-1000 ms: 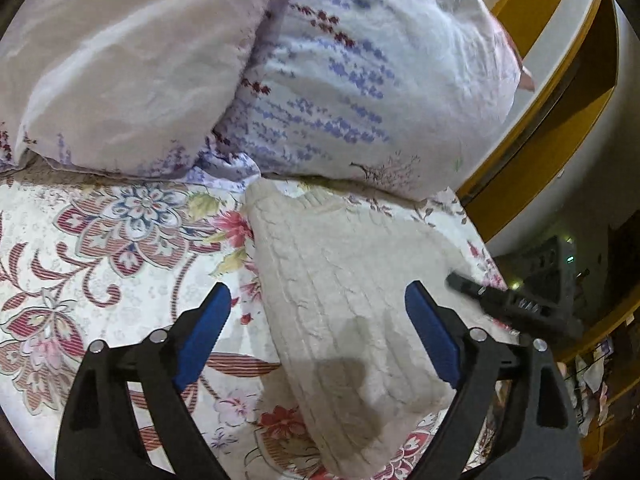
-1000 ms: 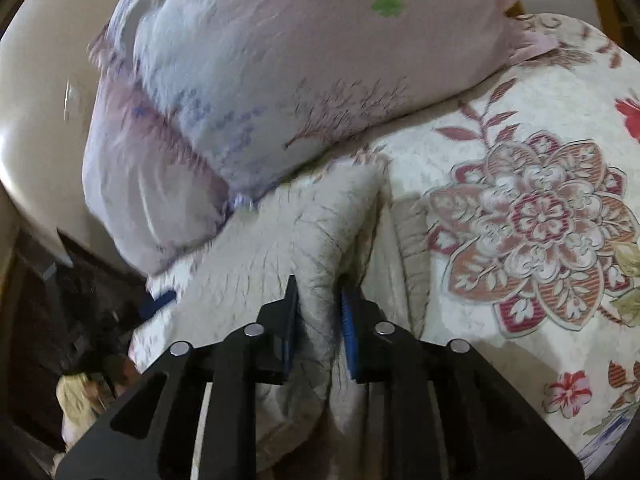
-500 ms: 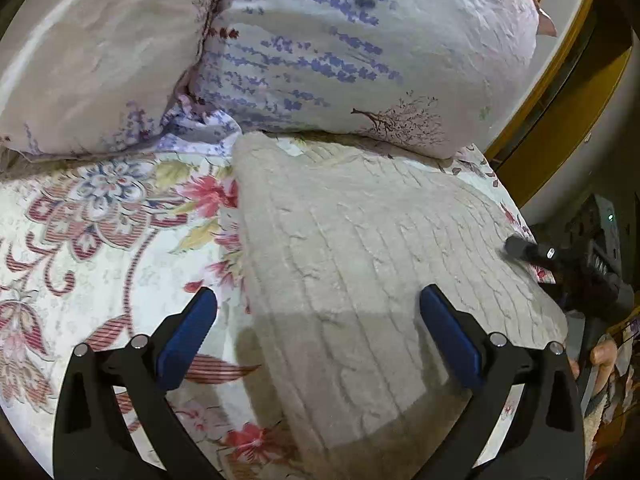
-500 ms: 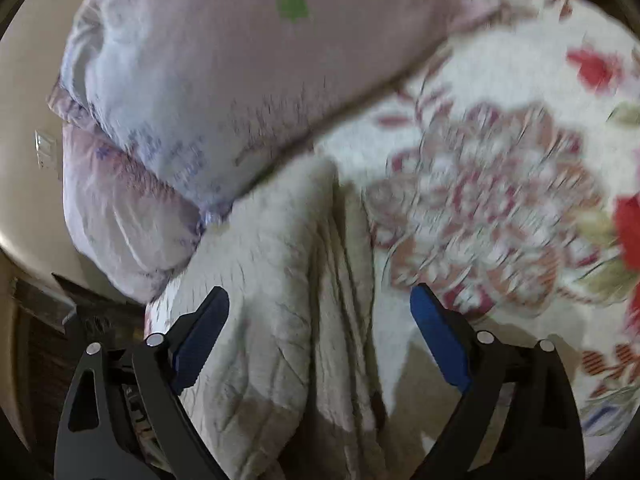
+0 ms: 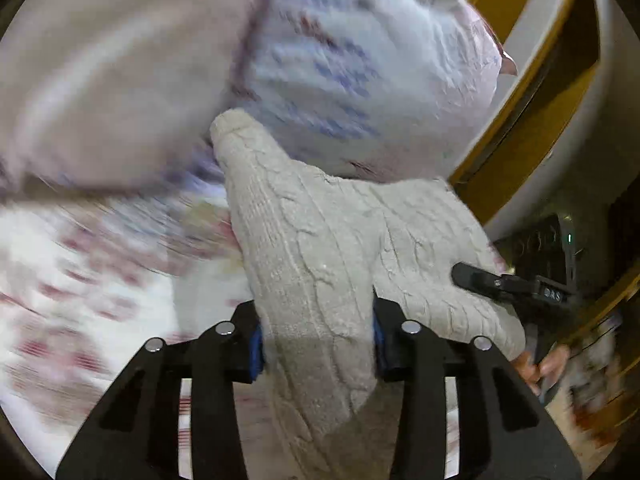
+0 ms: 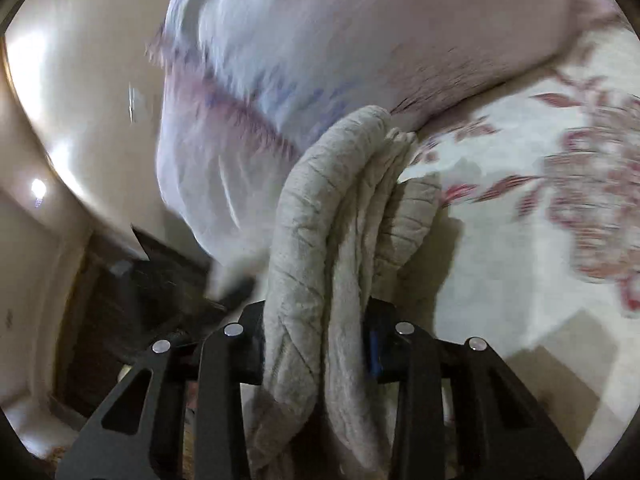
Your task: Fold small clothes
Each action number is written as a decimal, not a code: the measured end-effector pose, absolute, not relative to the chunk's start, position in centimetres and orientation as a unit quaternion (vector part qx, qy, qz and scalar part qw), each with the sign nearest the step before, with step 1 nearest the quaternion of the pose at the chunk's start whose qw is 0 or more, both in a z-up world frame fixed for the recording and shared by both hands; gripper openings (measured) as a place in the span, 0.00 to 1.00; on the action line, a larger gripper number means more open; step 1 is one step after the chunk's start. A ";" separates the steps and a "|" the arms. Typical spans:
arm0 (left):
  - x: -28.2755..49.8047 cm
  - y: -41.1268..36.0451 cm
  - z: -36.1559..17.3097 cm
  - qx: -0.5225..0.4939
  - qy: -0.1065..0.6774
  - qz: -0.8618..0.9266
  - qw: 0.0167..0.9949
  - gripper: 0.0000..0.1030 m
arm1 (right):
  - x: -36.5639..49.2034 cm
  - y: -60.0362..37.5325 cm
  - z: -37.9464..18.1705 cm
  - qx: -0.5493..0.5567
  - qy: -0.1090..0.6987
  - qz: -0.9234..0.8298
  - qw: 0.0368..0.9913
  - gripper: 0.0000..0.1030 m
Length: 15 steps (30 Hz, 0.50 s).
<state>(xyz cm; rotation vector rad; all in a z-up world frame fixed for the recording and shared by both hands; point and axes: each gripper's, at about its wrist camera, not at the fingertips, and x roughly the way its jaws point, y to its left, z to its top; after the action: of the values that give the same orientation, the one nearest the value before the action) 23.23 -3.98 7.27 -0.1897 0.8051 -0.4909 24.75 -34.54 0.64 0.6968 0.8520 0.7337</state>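
Observation:
A folded cream cable-knit sweater (image 5: 320,248) is held up above the floral bedsheet (image 5: 80,280). My left gripper (image 5: 316,340) is shut on the sweater's near edge, the knit bunched between its blue pads. My right gripper (image 6: 316,344) is shut on the sweater (image 6: 320,220) too, pinching several stacked folds that rise away from me. The right gripper's finger (image 5: 480,280) shows in the left wrist view at the sweater's right edge, with the person's hand below it.
Two pale floral pillows (image 5: 360,60) lie right behind the sweater, also in the right wrist view (image 6: 360,40). A yellow wooden headboard (image 5: 552,60) stands at the right. The bed edge and dark furniture (image 6: 132,288) lie to the left of the right gripper. The sheet (image 6: 540,220) spreads to the right.
Both grippers were open half a second ago and have closed on the sweater. The sweater has come up off the sheet, and both views are blurred by motion.

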 end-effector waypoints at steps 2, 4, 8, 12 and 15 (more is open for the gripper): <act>23.2 -2.5 6.7 -0.049 0.398 -0.166 0.901 0.56 | 25.7 -32.8 -0.1 0.285 0.435 0.306 0.797 0.43; 22.7 -1.3 6.2 -0.034 0.398 -0.119 0.909 0.61 | 25.5 -34.0 0.1 0.302 0.426 0.283 0.805 0.47; 19.5 0.3 6.1 -0.050 0.369 -0.111 0.922 0.78 | 24.9 -36.9 2.1 0.355 0.365 0.258 0.821 0.51; 16.6 -0.6 6.1 -0.044 0.363 -0.111 0.924 0.87 | 27.5 -34.1 1.6 0.347 0.418 0.253 0.801 0.51; 14.5 -1.0 6.4 -0.046 0.365 -0.106 0.924 0.96 | 28.8 -32.0 0.3 0.317 0.439 0.221 0.811 0.21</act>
<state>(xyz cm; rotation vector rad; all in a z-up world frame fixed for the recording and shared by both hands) 14.54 -0.95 6.42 -0.0940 0.7498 -0.2179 28.84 -31.99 0.33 0.6778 0.9383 0.4726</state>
